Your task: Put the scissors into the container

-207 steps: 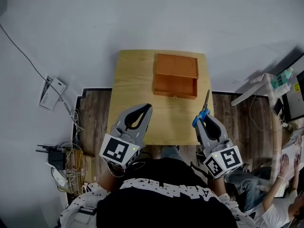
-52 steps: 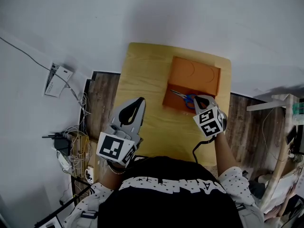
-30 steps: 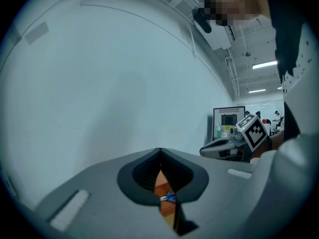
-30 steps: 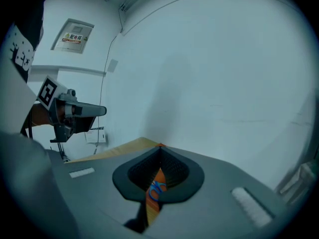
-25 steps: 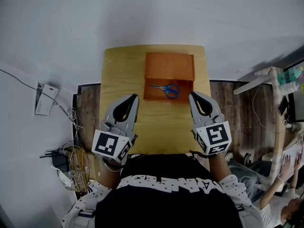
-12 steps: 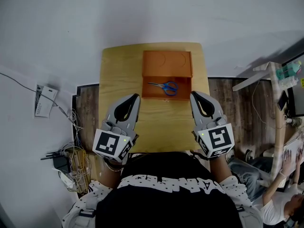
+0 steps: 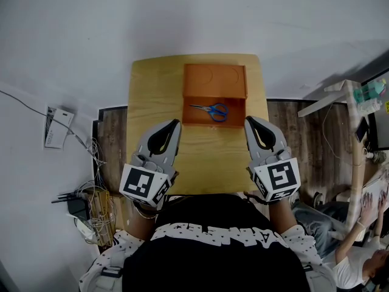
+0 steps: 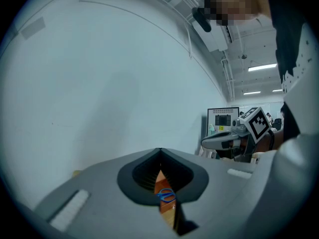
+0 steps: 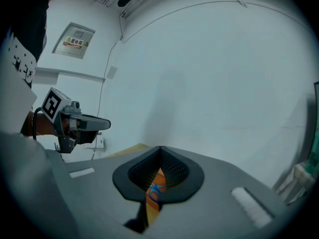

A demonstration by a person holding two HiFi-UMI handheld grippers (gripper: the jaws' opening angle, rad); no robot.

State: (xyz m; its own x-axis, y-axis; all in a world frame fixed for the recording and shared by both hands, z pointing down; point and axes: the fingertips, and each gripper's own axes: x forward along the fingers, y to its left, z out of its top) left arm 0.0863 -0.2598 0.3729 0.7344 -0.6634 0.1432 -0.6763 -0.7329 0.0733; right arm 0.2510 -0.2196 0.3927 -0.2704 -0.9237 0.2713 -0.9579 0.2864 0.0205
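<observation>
the scissors [image 7: 211, 109] lie flat inside the open near section of the orange container [image 7: 215, 78], blue handles toward its right wall and blades pointing toward its left wall. nothing touches them. the far section of the container shows a flat orange face; i cannot tell whether that is a lid or a second compartment. the container sits against the far edge of the tabletop [image 7: 152, 90], roughly midway between the far corners. the left gripper [image 7: 175, 123] hovers over the near left part of the tabletop, well apart from the container. its jaws are pressed together at the tips with nothing between them. in the left gripper view the scissors [image 8: 166, 195] appear only as distant background through the slot behind the tips. the right gripper [image 7: 250, 120] hovers near the right edge of the tabletop, just short of the container's near right corner. its jaws are also pressed together and hold nothing. i judge the placement step complete: the scissors are fully within the container walls and free of both grippers. nothing more of the placement appears to be left. if the far section is a lid to be closed, that step is not yet done.
</observation>
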